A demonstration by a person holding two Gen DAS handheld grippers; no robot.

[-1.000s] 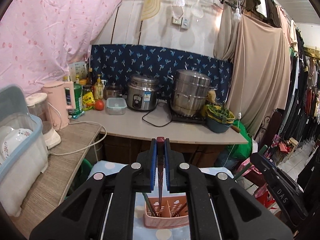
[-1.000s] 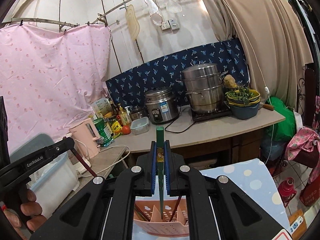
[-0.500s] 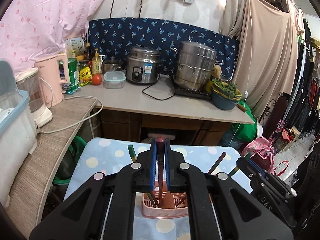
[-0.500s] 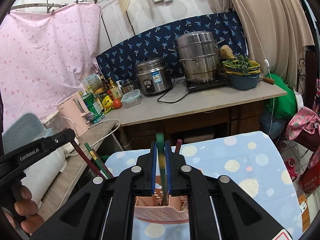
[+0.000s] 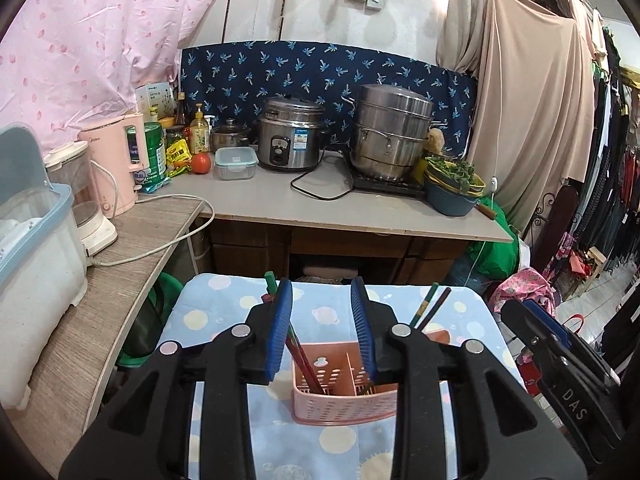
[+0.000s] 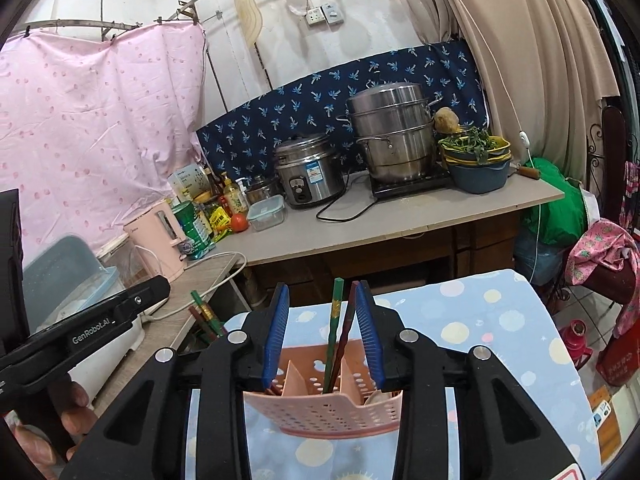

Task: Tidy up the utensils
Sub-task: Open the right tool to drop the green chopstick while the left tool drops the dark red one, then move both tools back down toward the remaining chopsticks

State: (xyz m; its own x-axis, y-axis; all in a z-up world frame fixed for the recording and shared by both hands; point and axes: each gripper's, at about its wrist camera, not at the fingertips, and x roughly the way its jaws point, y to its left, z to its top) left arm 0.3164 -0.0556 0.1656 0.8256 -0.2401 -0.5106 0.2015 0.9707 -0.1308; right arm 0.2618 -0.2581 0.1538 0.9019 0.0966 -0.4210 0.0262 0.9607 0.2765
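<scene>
— Chopsticks, mostly, from where I'm standing. The pink utensil caddy (image 5: 343,394) sits on the blue dotted tablecloth (image 5: 224,312), and the sticks lean in its compartments.

— Which hand has one?

— Neither. The left gripper (image 5: 322,330) has its blue-padded fingers (image 5: 280,332) spread wide, nothing between them. A dark red chopstick (image 5: 302,364) slants in the caddy's left compartment, just beside the left pad, but whether it touches the pad I can't tell.

— And the other one?

— The right gripper (image 6: 323,334) is parted just as wide over the same caddy (image 6: 324,408). A green chopstick (image 6: 333,332) and a dark red one (image 6: 345,340) stand between its fingers, tilted against each other in a middle compartment. Neither pad is closed on them; there is a gap on both sides.

— Any more sticks?

— Another green and dark pair (image 5: 428,310) pokes up on the far right of the caddy, seen from the left wrist. From the right wrist, a second bundle (image 6: 206,316) leans out to the left, toward the black body of the left tool (image 6: 100,328).

— What's behind all that?

— A countertop (image 5: 320,208) with a rice cooker (image 5: 290,144), a stacked steel steamer (image 5: 390,136), a bowl of greens (image 5: 454,188), a pink kettle (image 5: 120,164), a tomato (image 5: 201,163) and a clear lidded box (image 5: 235,163), backed by blue patterned cloth (image 5: 320,76).
</scene>
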